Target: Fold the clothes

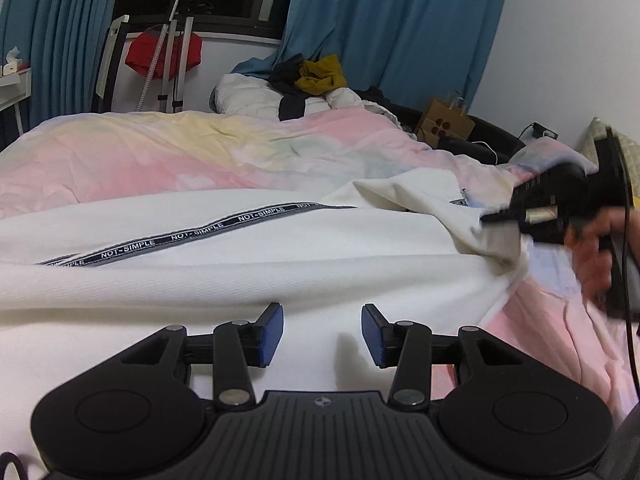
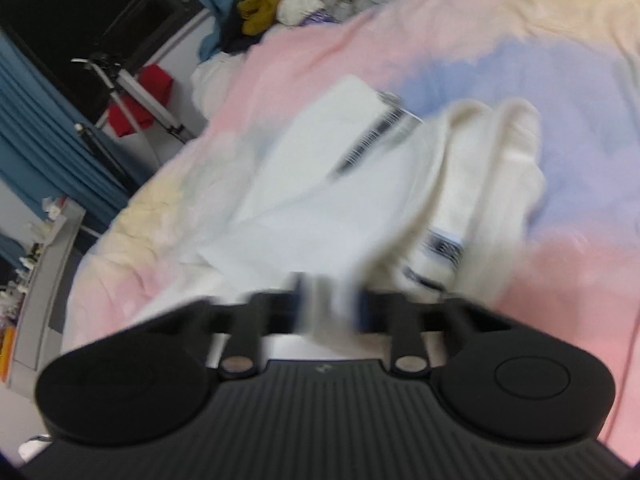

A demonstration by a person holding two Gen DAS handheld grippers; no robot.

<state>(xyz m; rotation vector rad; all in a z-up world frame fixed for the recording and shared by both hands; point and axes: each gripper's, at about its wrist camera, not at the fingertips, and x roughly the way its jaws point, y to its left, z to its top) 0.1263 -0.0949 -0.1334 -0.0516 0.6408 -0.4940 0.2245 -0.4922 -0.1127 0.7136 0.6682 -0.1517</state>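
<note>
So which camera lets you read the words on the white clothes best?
The left wrist view. There the black tape on the white garment is sharp and reads NOT-SIMPLE. The right wrist view is motion-blurred: its tape is only a striped smear, though it shows the right claw pinching the cloth.

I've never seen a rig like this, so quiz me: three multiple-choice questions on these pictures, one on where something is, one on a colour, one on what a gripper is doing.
1. Where does the white garment lie?
A. on the bed
B. on the floor
C. on a chair

2. What colour are the curtains?
A. red
B. blue
C. green

3. How is the left gripper?
A. shut on the garment
B. open, holding nothing
C. out of view

Answers:
1 A, the garment is spread over the pastel quilt.
2 B, blue drapes hang beside the dark window.
3 B, its blue pads stand apart over the cloth, while the right gripper pinches a fold of it.
</note>
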